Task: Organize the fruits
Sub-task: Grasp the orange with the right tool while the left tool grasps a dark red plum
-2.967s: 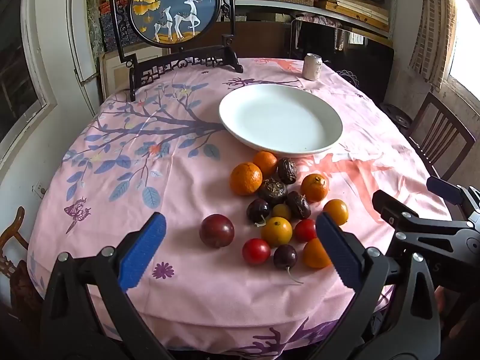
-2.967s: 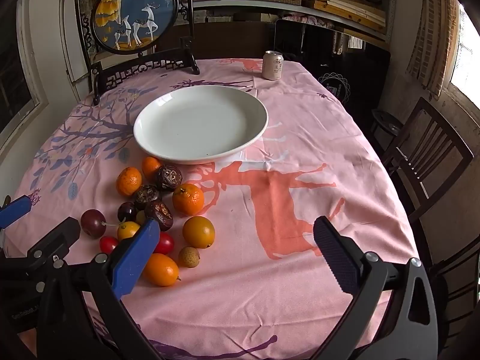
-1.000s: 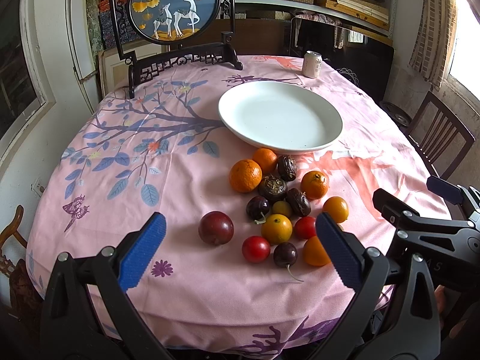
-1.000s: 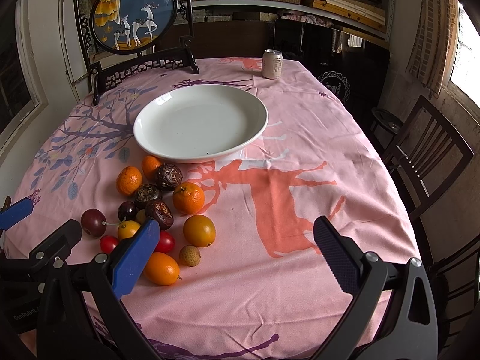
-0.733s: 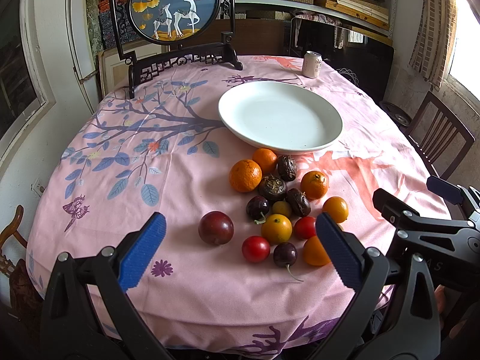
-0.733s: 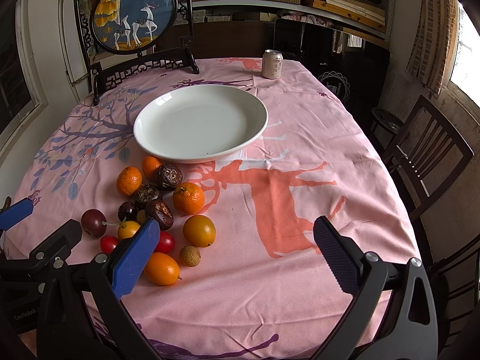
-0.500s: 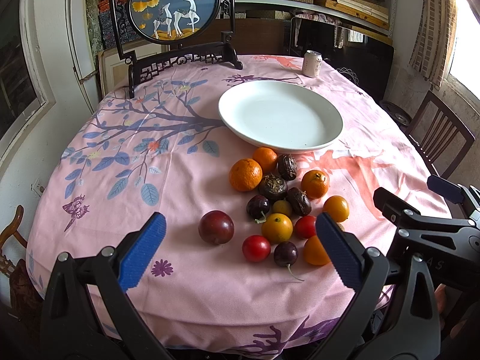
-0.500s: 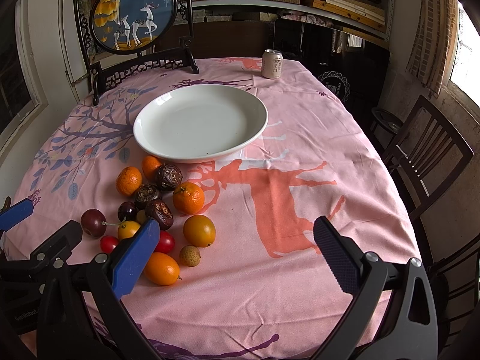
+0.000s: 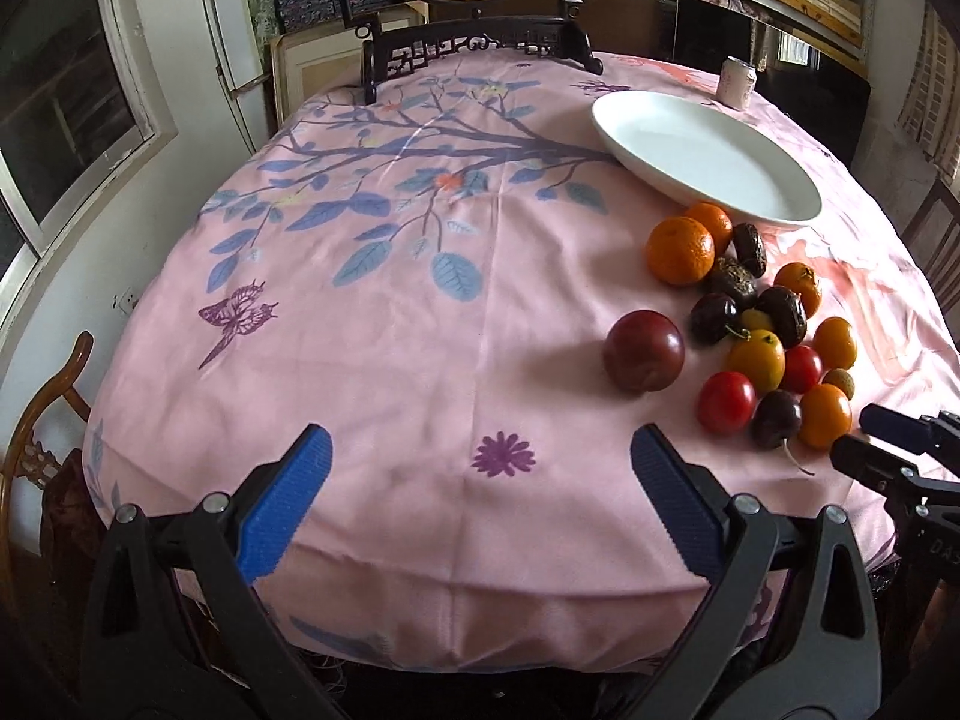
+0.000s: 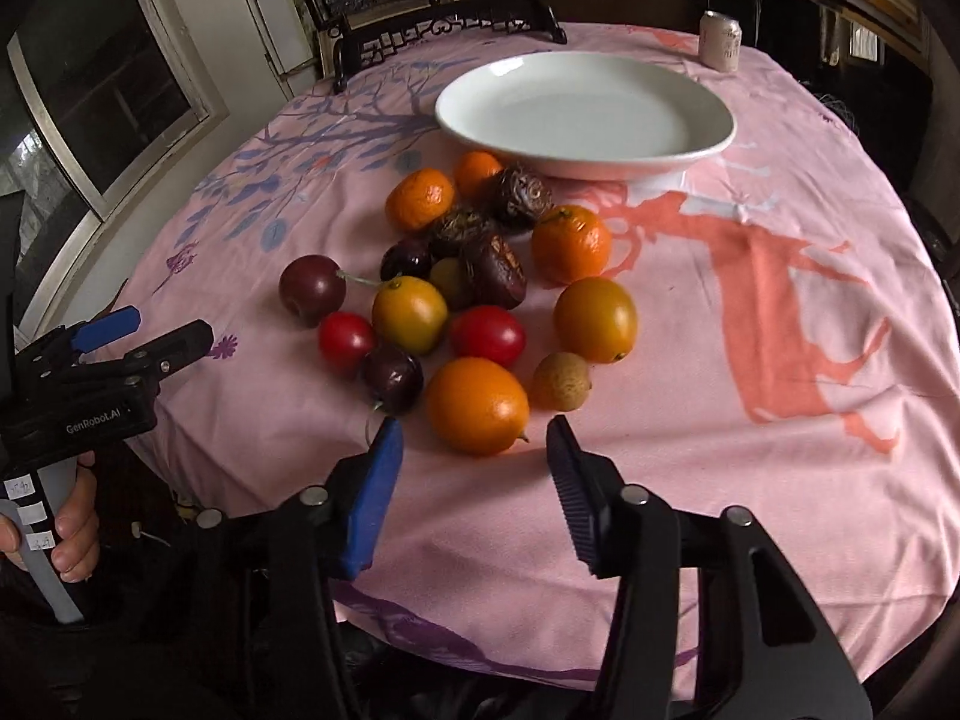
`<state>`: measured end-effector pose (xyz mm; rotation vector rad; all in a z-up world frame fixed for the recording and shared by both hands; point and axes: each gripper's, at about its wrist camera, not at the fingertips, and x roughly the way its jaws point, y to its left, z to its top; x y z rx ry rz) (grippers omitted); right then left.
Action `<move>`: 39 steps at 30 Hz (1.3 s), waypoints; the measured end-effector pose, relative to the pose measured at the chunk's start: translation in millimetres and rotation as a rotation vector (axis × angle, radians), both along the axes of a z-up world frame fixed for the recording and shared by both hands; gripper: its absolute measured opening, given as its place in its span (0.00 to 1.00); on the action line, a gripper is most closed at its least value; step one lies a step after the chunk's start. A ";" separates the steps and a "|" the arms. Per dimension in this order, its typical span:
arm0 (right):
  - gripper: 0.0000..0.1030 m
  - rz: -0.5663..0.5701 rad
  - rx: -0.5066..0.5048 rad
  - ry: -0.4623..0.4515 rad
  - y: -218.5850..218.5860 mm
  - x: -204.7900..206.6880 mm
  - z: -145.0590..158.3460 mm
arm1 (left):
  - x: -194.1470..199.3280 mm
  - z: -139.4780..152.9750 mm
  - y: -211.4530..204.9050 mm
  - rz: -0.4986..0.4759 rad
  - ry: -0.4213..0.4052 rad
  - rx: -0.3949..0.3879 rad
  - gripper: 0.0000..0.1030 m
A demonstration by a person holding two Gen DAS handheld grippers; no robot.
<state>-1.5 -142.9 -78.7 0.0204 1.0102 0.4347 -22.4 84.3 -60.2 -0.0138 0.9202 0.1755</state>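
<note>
Your right tool [image 10: 474, 450] hangs with its jaws apart and empty just short of the large orange fruit [image 10: 478, 405], the piece of the pile lying closest to the table's near edge. Judging by that line-up, this fruit is the step in hand. Bring the tool forward until the pads sit either side of its widest part, keep them low to the cloth, and close gently; it is round and smooth, so a high pinch may squirt it out. Mind the small tan fruit [image 10: 561, 381] just beside it and the dark plum [image 10: 393, 377] on the other side, both near enough to get nudged. Then lift clear and carry it to the white plate [image 10: 585, 111], which sits empty beyond the pile, toward the far edge.

Your left tool [image 9: 474, 501] is also open and holds nothing, hovering over bare cloth at the near edge, well apart from the pile.

By my count, fourteen fruits lie on the table [image 10: 750, 324]: three mandarins, three wrinkled dark-brown fruits, three dark plums, two red tomatoes, three smooth orange-yellow fruits, one small tan fruit, with one small yellowish piece half hidden mid-pile making a possible fifteenth. One plate, one can [image 10: 722, 40] at the far edge.
</note>
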 end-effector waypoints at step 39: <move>0.40 -0.092 0.062 0.014 -32.5 23.0 -4.5 | 69.4 8.7 -39.3 -0.208 -0.031 -0.225 0.38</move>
